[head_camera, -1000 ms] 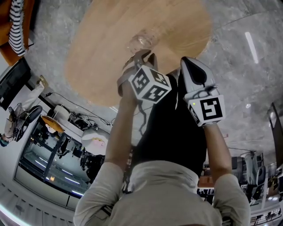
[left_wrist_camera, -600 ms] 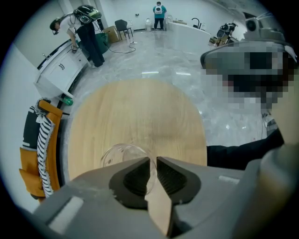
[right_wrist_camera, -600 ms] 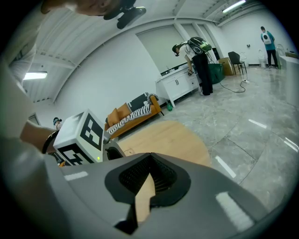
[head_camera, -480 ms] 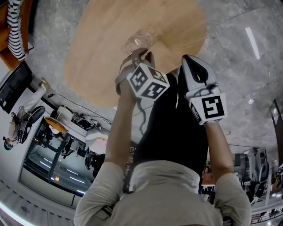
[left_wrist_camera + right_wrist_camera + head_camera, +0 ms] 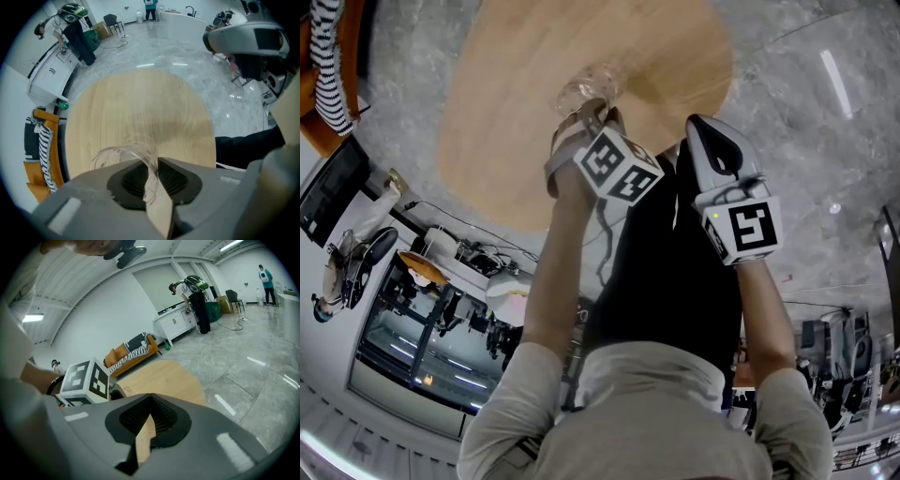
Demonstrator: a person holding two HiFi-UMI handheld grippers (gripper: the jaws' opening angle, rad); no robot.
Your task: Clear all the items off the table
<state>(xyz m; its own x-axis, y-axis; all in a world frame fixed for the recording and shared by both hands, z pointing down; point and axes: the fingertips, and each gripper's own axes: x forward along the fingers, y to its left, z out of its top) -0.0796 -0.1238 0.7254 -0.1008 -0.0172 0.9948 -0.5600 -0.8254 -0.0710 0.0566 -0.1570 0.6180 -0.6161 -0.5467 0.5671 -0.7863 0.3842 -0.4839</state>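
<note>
Left gripper view: clear cup pinched by its wall

The left gripper has its jaws pressed on one thin side wall of a clear plastic cup, which is tipped on its side over the near part of the round wooden table. Whether it touches the table I cannot tell. The cup looks light, thin and slick, likely to buckle or slip under a hard squeeze, so a gentle hold near the stiffer rim seems wisest. The right gripper hangs off the table's near edge, jaws pressed together on nothing.
</note>
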